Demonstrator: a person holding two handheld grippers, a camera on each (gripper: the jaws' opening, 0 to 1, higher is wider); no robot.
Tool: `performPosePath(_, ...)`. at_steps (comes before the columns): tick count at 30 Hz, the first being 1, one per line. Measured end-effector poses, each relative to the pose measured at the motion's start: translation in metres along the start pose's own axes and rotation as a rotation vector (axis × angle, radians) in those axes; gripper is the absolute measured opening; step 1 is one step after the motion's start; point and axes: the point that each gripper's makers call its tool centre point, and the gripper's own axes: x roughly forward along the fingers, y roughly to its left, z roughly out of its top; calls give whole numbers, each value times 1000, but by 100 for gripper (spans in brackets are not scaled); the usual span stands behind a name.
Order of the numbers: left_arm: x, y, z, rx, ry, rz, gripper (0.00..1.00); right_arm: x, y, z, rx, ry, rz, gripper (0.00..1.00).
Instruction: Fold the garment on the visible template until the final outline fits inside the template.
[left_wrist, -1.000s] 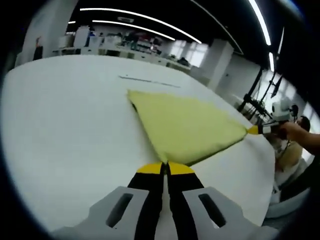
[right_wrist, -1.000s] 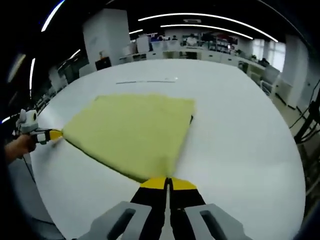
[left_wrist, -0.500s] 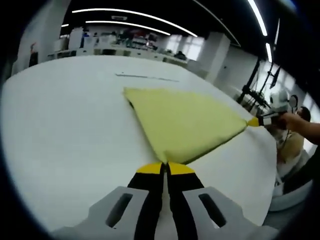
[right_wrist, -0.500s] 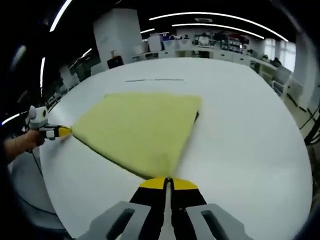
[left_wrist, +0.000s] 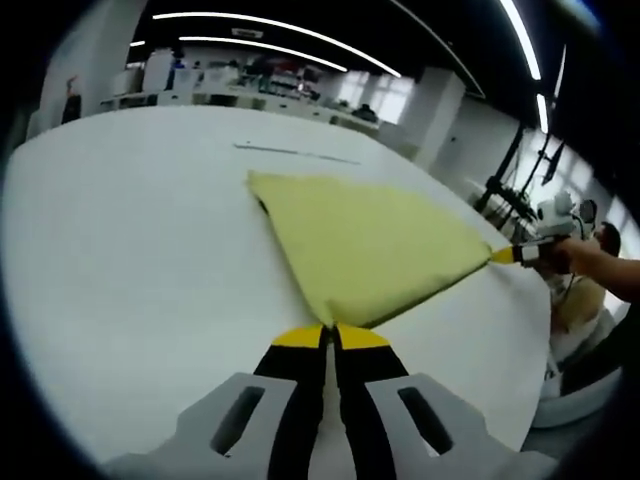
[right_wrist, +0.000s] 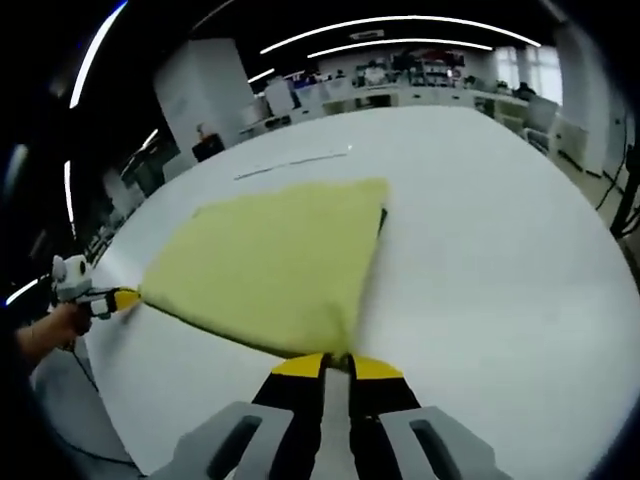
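White tabletop in a lit workroom

The wide white tabletop (left_wrist: 130, 250) runs back to a thin dark line (left_wrist: 295, 153) marked across its far part. Beyond it stand shelves and benches (right_wrist: 400, 80) crowded with small items, a white pillar (left_wrist: 435, 120) and bright windows (left_wrist: 385, 98). Long ceiling light strips (right_wrist: 400, 25) curve overhead, and dark tripod stands (left_wrist: 500, 185) rise beside the tabletop.

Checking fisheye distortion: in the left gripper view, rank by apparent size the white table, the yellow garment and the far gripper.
1. white table
2. yellow garment
3. right gripper, tiny partly through distance
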Motion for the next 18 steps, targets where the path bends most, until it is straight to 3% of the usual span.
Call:
performPosePath(6,0,-1,0,0,3,-4,0,2,-2,2,6,-11,-21,0)
performPosePath(10,-1,0,-1,9,12,-9,0,0,-3,2,-149,21,5,0)
performPosePath(13,-1,1,0,20,16,-9,0,-3,-7,8,-202,18,22,0)
performPosePath(15,-1,1,1,36,18,-10,0,-7,-13,13,-282,20,21,0)
performPosePath(18,-1,1,0,42,24,-12,0,-10,-10,15,-282,10,60,0)
